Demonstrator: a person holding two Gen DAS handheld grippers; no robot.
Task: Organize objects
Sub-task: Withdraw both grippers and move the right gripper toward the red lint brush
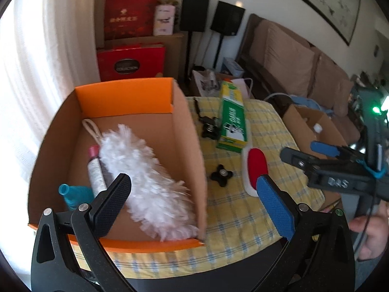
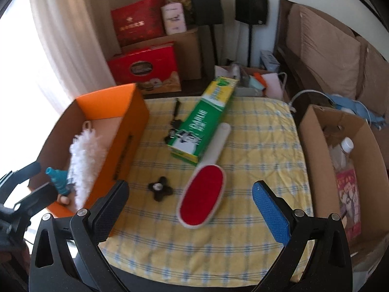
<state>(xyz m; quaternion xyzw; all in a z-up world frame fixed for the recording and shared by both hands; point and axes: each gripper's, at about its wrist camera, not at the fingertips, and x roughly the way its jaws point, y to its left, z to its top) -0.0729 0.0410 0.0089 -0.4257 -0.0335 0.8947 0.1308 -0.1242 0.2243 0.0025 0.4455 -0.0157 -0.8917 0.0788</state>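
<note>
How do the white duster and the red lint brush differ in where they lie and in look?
The white duster lies inside the orange box; the red lint brush lies outside it on the checked cloth. The duster's head is fluffy and white; the lint brush's is a flat red oval in a white frame. Both are long-handled cleaning tools, and neither is gripped.

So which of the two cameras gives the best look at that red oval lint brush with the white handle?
The right wrist view: the red oval lint brush lies whole and unobstructed on the yellow checked cloth. In the left wrist view the left gripper's blue finger hides the near end of the brush.
</note>
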